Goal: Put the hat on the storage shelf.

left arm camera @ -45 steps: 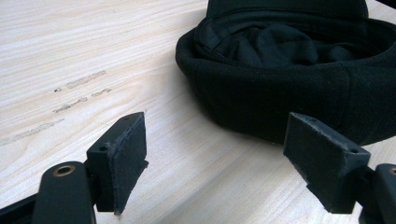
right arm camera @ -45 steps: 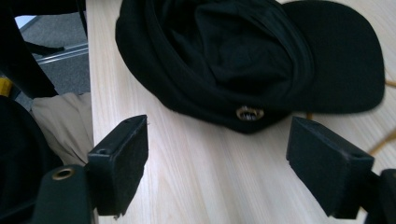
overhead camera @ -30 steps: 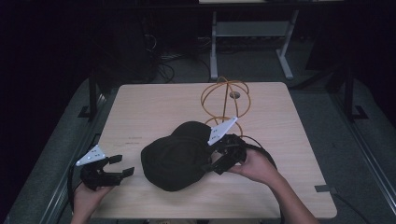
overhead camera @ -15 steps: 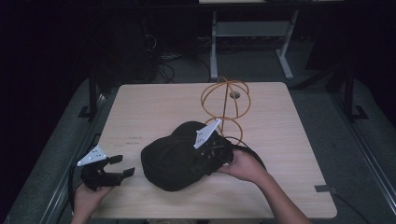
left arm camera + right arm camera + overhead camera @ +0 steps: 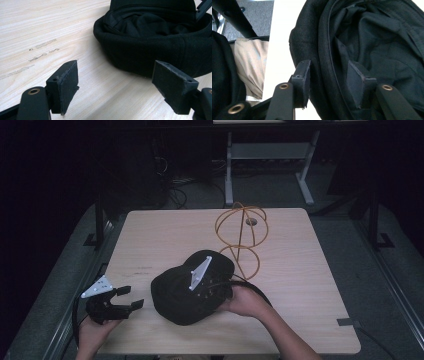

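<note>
High view: black cap [image 5: 185, 292] lies upside down on the wooden table [image 5: 310, 285], near the wire stand [image 5: 242, 237]; the right gripper [image 5: 212, 290] reaches into it.

Left gripper view: left gripper [image 5: 115, 82] spread, empty, beside the cap.

Right gripper view: jaws, just closing, straddle the cap's rim, not yet pinching.

One black cap [image 5: 187, 295] lies on the one desk [image 5: 150, 240], and one orange wire stand [image 5: 242, 237] sits just behind the cap. Two grippers: one [image 5: 131, 298] left of the cap, one [image 5: 328, 75] at its rim.
</note>
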Demonstrator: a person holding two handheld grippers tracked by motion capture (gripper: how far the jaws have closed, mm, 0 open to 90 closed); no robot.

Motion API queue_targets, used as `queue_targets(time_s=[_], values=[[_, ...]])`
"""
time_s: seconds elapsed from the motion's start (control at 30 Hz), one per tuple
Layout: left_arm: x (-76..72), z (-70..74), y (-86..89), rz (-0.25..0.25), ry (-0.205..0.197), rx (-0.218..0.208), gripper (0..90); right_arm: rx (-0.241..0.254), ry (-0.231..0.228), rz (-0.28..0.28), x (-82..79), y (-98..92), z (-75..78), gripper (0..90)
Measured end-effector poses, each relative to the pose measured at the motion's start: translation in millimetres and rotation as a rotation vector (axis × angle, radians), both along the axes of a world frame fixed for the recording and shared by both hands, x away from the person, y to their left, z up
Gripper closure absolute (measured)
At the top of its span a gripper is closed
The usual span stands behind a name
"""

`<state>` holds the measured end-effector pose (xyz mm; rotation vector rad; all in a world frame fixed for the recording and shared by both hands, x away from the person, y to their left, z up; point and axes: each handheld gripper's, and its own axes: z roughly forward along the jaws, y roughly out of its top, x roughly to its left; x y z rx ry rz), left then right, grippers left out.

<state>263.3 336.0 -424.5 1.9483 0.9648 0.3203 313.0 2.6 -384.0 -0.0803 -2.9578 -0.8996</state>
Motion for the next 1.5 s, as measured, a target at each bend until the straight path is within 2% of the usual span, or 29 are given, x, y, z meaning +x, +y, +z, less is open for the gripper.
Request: queue_targets(time_s=[0.23, 0.33, 0.5, 0.6, 0.73, 0.97, 1.2, 1.43, 1.5], values=[[0.0, 0.3, 0.4, -0.002, 0.0, 0.0, 20.4, -0.048, -0.012, 0.032, -3.8, 13.4, -7.9, 60.9], [-0.2, -0.1, 0.2, 0.005, 0.001, -0.01, 20.3, -0.074, -0.002, 0.045, -7.4, 19.7, -11.5, 65.2], [0.2, 0.0, 0.8, -0.001, 0.002, -0.004, 20.4, -0.112, -0.002, 0.082, -11.3, 29.6, -19.3, 75.5], [0.4, 0.0, 0.9, -0.005, 0.0, -0.003, 20.3, -0.094, 0.01, 0.082, -10.9, 30.0, -21.1, 80.0], [0.3, 0.0, 0.5, -0.002, 0.001, -0.014, 20.3, -0.067, -0.003, 0.07, -11.7, 27.7, -16.9, 81.7], [-0.8, 3.0, -3.3, -0.028, -0.007, -0.031, 20.5, 0.035, -0.008, 0.025, -7.9, 15.1, 2.1, 82.0], [-4.9, 10.5, -14.5, -0.09, -0.038, -0.057, 20.1, 0.14, 0.005, -0.018, -2.9, 0.4, 26.1, 82.0], [-8.9, 19.5, -32.2, -0.174, -0.073, -0.087, 19.7, 0.197, -0.016, -0.059, -1.1, -6.6, 45.5, 82.1], [-9.1, 22.0, -37.0, -0.18, -0.077, -0.089, 19.3, 0.215, -0.02, -0.067, -1.2, -7.6, 49.9, 82.2]])
